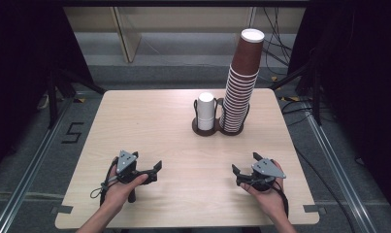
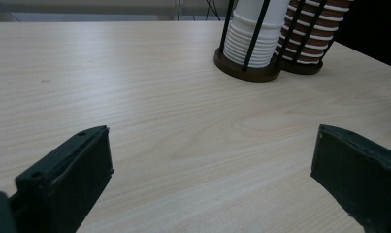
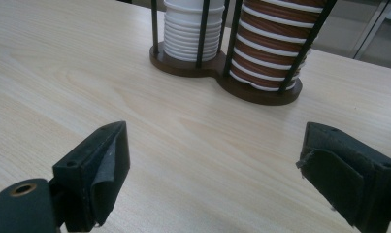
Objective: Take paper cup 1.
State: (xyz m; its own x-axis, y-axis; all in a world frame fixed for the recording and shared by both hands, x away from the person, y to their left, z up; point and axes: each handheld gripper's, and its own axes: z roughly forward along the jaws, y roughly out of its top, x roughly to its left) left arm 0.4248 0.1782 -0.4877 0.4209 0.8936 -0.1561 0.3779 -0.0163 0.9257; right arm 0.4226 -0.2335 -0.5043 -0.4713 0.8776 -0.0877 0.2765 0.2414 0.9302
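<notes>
A dark brown double cup holder with black rods stands on the far middle of the wooden table. Its left well holds a short stack of white paper cups, its right well a tall stack of brown cups. My left gripper rests near the front left, held in a hand, jaws open and empty. My right gripper sits near the front right, also open and empty. In the left gripper view the open left gripper faces the white cups. In the right gripper view the right gripper faces the holder and brown cups.
Bare wood lies between both grippers and the holder. Black stands and curtains flank the table on both sides. Cables trail on the floor behind the right corner. A mark shaped like a 5 is on the floor at left.
</notes>
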